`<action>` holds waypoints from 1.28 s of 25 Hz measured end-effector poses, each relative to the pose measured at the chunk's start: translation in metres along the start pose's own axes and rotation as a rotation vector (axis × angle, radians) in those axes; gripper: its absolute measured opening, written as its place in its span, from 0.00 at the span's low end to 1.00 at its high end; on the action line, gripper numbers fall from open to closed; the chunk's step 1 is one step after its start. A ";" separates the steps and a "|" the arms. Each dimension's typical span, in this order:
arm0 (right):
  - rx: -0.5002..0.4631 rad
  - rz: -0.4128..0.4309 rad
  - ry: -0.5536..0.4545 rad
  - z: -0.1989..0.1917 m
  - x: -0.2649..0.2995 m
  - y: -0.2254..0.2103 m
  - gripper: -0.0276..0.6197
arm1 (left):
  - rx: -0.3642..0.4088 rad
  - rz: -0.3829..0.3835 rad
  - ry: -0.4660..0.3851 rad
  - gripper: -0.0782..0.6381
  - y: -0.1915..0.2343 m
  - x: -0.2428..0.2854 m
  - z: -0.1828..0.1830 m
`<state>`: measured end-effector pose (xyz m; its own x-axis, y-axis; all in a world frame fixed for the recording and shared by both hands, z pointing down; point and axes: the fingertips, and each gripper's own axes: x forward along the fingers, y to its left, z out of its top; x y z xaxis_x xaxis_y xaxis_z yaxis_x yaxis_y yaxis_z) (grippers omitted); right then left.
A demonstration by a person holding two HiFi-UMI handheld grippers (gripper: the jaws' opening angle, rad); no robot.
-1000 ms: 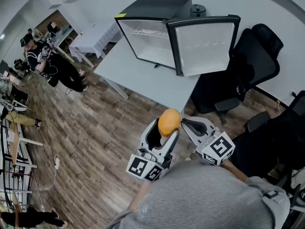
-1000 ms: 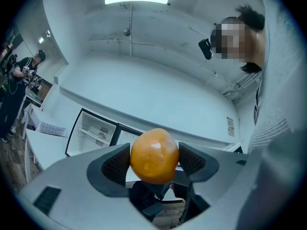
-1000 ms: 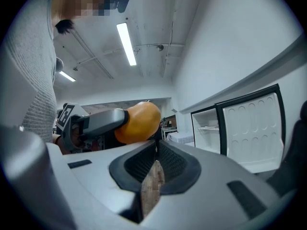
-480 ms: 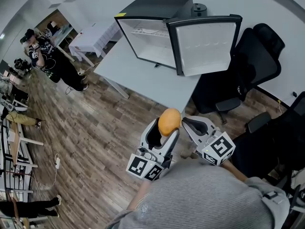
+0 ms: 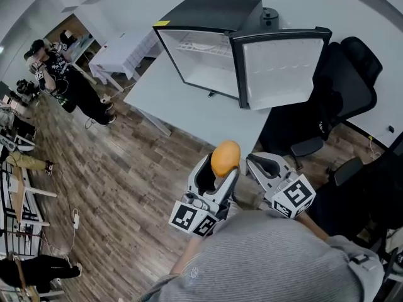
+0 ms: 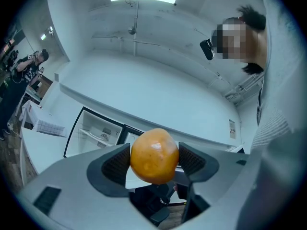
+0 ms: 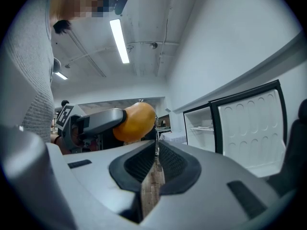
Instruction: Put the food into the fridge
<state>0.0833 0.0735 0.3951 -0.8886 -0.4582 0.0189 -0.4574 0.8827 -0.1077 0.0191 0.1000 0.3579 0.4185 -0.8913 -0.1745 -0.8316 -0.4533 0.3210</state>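
An orange fruit (image 5: 225,158) (image 6: 154,155) is clamped in my left gripper (image 5: 220,167) (image 6: 154,158), held up over the wooden floor in front of the table; it shows in the right gripper view too (image 7: 135,121). My right gripper (image 5: 257,164) (image 7: 157,163) sits just to its right, shut and empty. A small black fridge (image 5: 208,27) stands on the white table (image 5: 182,99) ahead with its door (image 5: 283,65) swung open to the right. Its white inside (image 6: 98,131) holds a wire shelf.
Black office chairs (image 5: 343,93) stand right of the table. A second white table (image 5: 123,49) lies further back at left. People (image 5: 66,83) stand at the far left on the wooden floor (image 5: 126,181).
The view has shifted slightly, so the fridge and table sit a little more to the right and lower. Both grippers keep their pose with the orange fruit held.
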 end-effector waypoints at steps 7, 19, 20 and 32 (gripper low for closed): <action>-0.012 -0.019 0.009 0.011 0.064 -0.028 0.06 | -0.008 -0.037 -0.005 0.56 0.056 0.037 0.020; -0.017 -0.059 0.031 0.019 0.166 -0.066 0.06 | -0.027 -0.106 0.009 0.56 0.154 0.090 0.048; -0.018 -0.067 0.034 0.019 0.173 -0.069 0.06 | -0.030 -0.113 0.011 0.56 0.161 0.092 0.050; 0.007 -0.225 0.065 0.006 0.225 -0.100 0.06 | -0.059 -0.191 0.049 0.56 0.231 0.120 0.050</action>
<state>-0.0703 -0.1185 0.4044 -0.7644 -0.6358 0.1075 -0.6445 0.7579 -0.1007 -0.1410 -0.1116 0.3650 0.5847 -0.7881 -0.1923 -0.7133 -0.6123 0.3411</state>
